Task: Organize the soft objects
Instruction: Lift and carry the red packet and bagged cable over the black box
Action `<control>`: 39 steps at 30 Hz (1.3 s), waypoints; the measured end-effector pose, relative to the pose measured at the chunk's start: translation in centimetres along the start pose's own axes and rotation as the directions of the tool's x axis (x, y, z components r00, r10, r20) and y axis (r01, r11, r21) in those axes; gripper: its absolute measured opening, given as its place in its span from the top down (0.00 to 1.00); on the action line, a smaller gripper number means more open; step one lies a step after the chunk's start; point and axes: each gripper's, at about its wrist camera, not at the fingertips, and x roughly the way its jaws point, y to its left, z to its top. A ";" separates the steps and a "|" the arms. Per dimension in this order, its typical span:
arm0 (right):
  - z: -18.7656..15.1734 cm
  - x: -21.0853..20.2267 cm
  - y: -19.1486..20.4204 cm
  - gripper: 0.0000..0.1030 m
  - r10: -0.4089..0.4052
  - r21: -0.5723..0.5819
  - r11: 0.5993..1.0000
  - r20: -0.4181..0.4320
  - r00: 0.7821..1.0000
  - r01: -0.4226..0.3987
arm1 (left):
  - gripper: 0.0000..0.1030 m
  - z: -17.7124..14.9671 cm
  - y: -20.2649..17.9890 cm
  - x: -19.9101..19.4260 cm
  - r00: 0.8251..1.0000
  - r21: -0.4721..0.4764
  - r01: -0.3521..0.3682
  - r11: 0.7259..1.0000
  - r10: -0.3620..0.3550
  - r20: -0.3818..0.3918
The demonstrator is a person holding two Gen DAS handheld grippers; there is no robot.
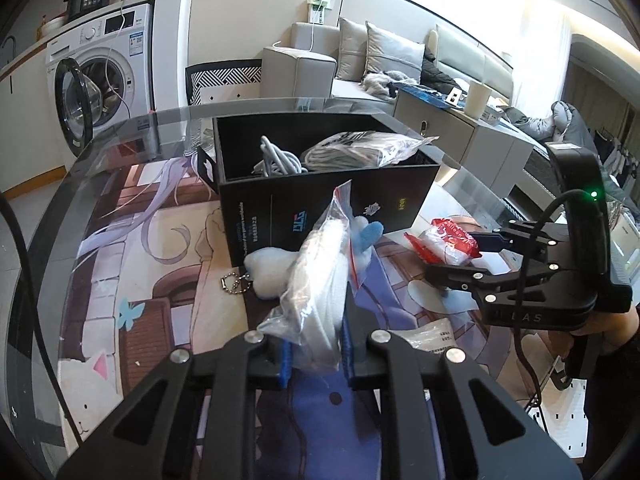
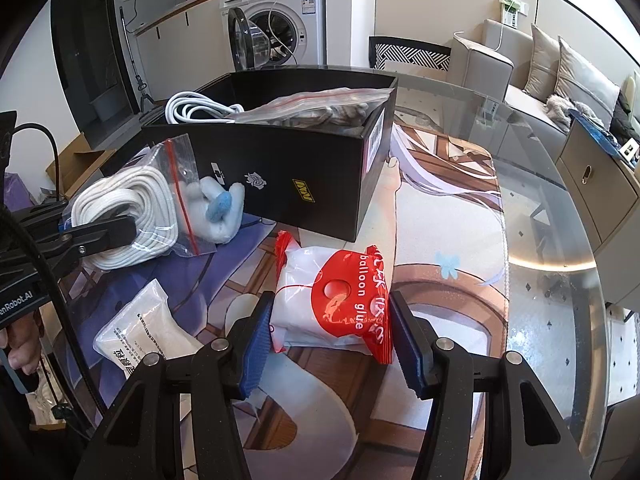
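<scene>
My left gripper (image 1: pixel 314 354) is shut on a clear zip bag of white rope (image 1: pixel 316 292), held just above the mat; the bag shows in the right wrist view (image 2: pixel 128 216) too. A white and blue plush toy (image 2: pixel 218 210) lies beside it. My right gripper (image 2: pixel 332 340) is open, its blue pads on either side of a red and white balloon glue packet (image 2: pixel 340 300) on the mat. A black box (image 2: pixel 304 168) behind holds a white cable (image 2: pixel 192 108) and a bagged grey item (image 2: pixel 320 108).
A white sealed pouch (image 2: pixel 140 328) lies at the front left of the mat. The printed mat covers a round glass table (image 2: pixel 560 240). A washing machine (image 2: pixel 280 16) and a sofa (image 2: pixel 560 72) stand beyond the table.
</scene>
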 end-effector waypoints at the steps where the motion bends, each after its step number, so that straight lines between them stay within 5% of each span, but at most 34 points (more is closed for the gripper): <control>1: 0.0 0.0 0.0 0.46 -0.001 0.000 1.000 0.000 1.000 0.001 | 0.84 0.0 0.1 -0.2 1.000 -0.002 0.004 1.000 -0.004 0.004; 39: 3.8 -8.7 1.3 0.49 0.037 -0.073 0.997 0.217 0.975 -0.022 | 0.84 5.3 2.7 -6.5 0.967 -0.073 -0.001 0.997 0.019 0.254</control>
